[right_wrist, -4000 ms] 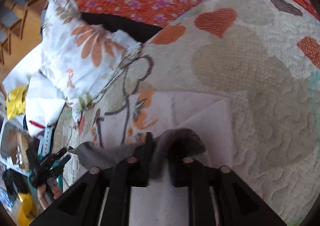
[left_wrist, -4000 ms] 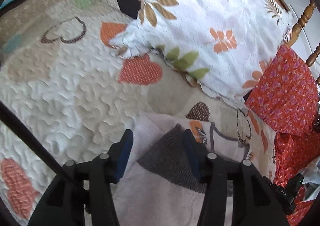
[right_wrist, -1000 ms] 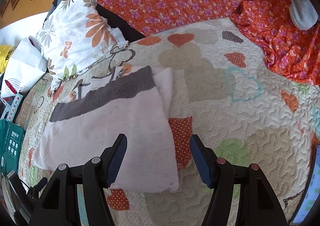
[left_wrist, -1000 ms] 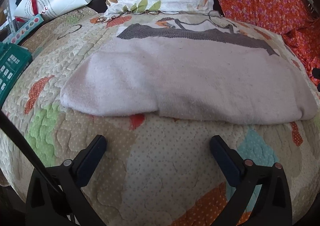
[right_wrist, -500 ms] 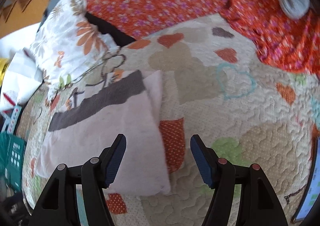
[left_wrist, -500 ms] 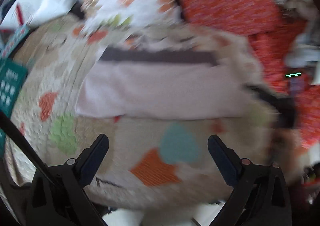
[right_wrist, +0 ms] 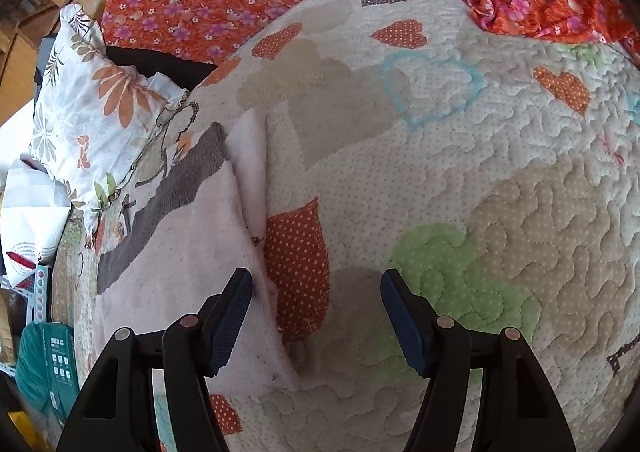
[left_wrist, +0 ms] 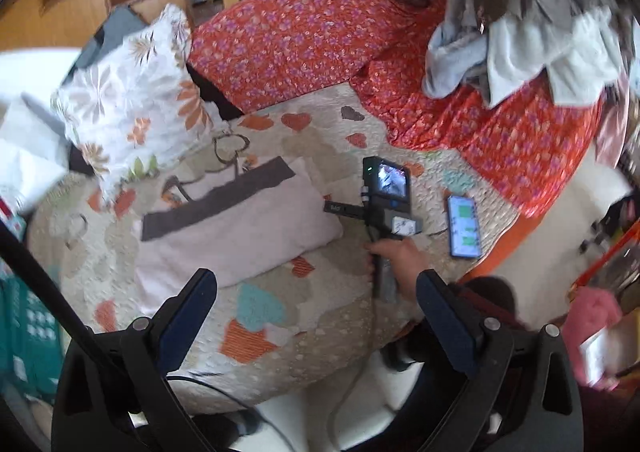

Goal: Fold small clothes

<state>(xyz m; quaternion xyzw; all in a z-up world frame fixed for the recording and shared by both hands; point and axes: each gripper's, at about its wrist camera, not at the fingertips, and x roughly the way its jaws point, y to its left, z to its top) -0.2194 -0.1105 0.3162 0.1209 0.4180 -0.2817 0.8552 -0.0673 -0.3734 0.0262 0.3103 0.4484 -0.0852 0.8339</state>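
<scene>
Both tongs are spread wide with nothing between their pads: my left gripper [left_wrist: 316, 316] hangs at the bottom of its frame above the quilt [left_wrist: 332, 304], and my right gripper [right_wrist: 316, 318] sits low over that quilt at the bottom centre of its own frame. I see the folded pale pink garment [left_wrist: 236, 228] with its dark grey band lying flat left of centre in the left view. In the right view its edge passes just beside the left pad [right_wrist: 234, 312].

Garment [right_wrist: 180, 272] soft matt pink cloth, rougher grey knit band; quilt [right_wrist: 480, 172] stitched, puckered, matt
</scene>
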